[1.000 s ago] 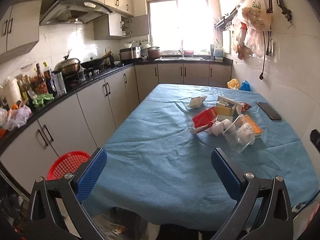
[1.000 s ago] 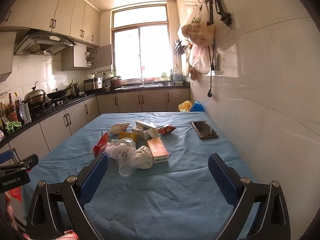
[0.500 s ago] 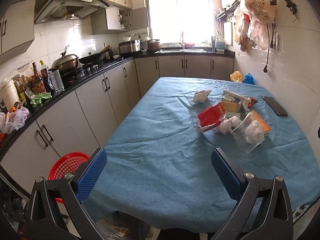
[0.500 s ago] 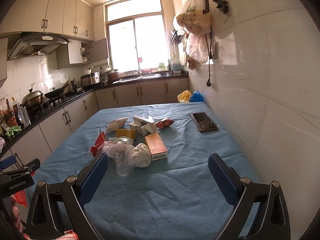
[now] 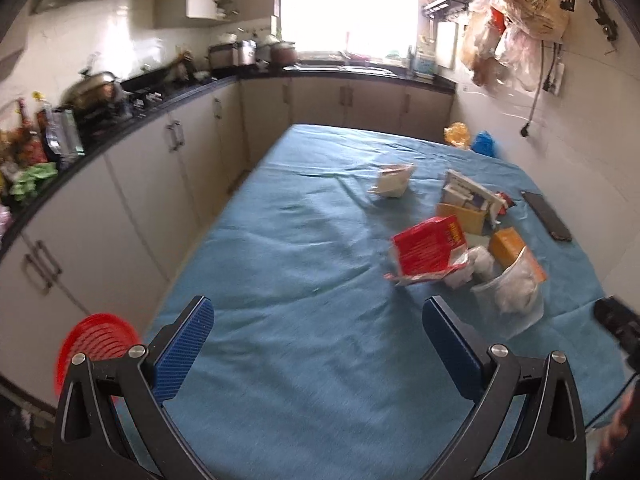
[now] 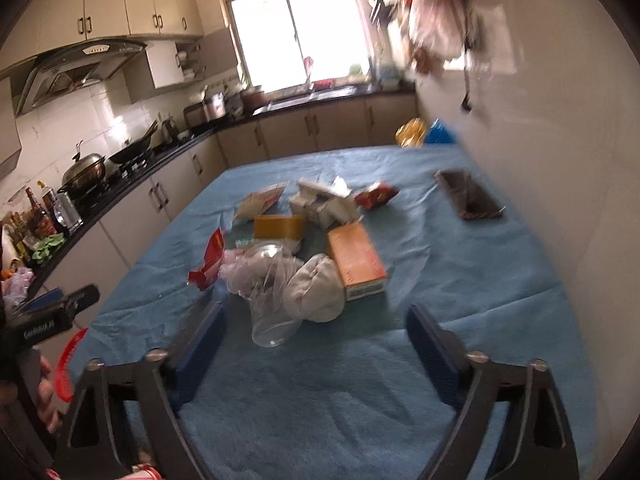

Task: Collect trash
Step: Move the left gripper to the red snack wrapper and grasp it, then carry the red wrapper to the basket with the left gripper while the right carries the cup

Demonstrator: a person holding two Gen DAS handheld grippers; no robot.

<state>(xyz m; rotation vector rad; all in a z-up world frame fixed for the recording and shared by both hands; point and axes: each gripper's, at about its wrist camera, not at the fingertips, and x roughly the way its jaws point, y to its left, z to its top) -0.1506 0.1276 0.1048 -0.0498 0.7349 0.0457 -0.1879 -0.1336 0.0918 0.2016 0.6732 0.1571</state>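
The clear plastic cup (image 6: 269, 312) lies on its side at the near edge of the trash heap in the middle of the blue tablecloth (image 6: 460, 280), stuffed with crumpled tissue (image 6: 316, 294). It looks light, thin and easily crushed; I would pinch it gently across the rim. The right gripper (image 6: 316, 340) hovers just short of it, jaws closing on nothing. The left gripper (image 5: 316, 344) is spread wide, empty. A red basket (image 5: 96, 344) waits on the floor, near left.

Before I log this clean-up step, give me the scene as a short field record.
surface: table with blue cloth
trash pile: red torn wrapper, clear plastic cup, orange carton, crumpled tissue
non-trash: black phone
bin: red mesh basket, on the floor beside the table
left gripper: open, empty
right gripper: closing, nothing gripped
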